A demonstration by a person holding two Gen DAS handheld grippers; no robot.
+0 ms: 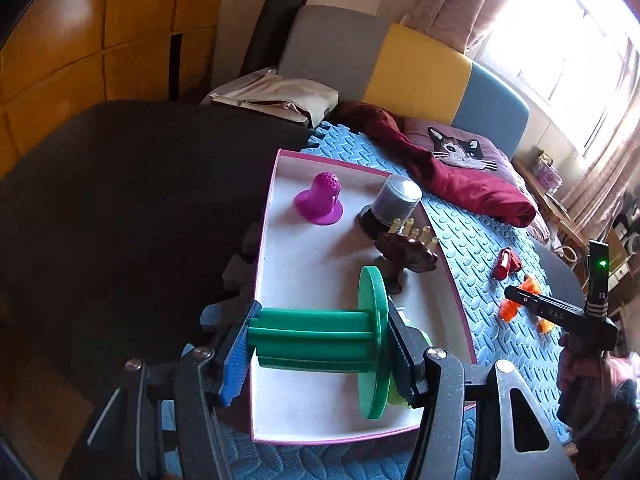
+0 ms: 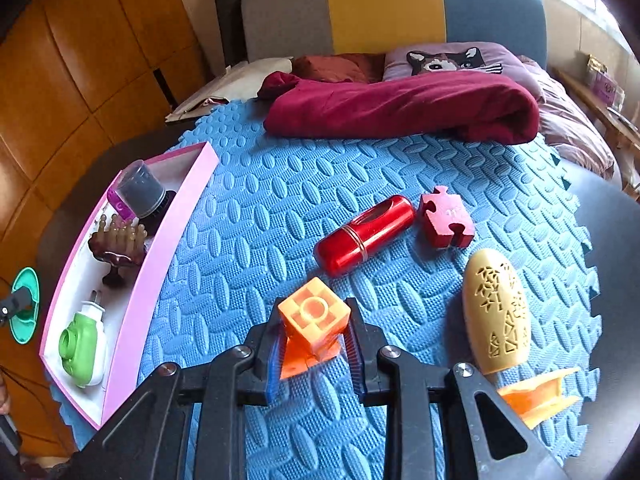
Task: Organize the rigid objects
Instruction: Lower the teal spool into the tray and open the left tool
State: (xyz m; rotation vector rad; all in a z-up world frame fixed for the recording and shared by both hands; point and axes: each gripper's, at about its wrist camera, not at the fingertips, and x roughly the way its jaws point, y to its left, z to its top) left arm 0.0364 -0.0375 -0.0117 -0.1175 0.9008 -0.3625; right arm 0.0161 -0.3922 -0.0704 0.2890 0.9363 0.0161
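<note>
Home bedroom, padded headboard (image 2: 384,4), cat pillow (image 2: 452,60), curtained window (image 1: 560,40)

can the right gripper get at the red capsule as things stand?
Probably not yet. The right gripper is shut on the orange block, so its jaws are occupied. The path itself looks free: the red capsule lies on bare blue mat just beyond it.

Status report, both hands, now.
Left gripper shut on green spool, above pink tray. Right gripper shut on orange block. Green-white gadget in tray beneath spool.
</note>
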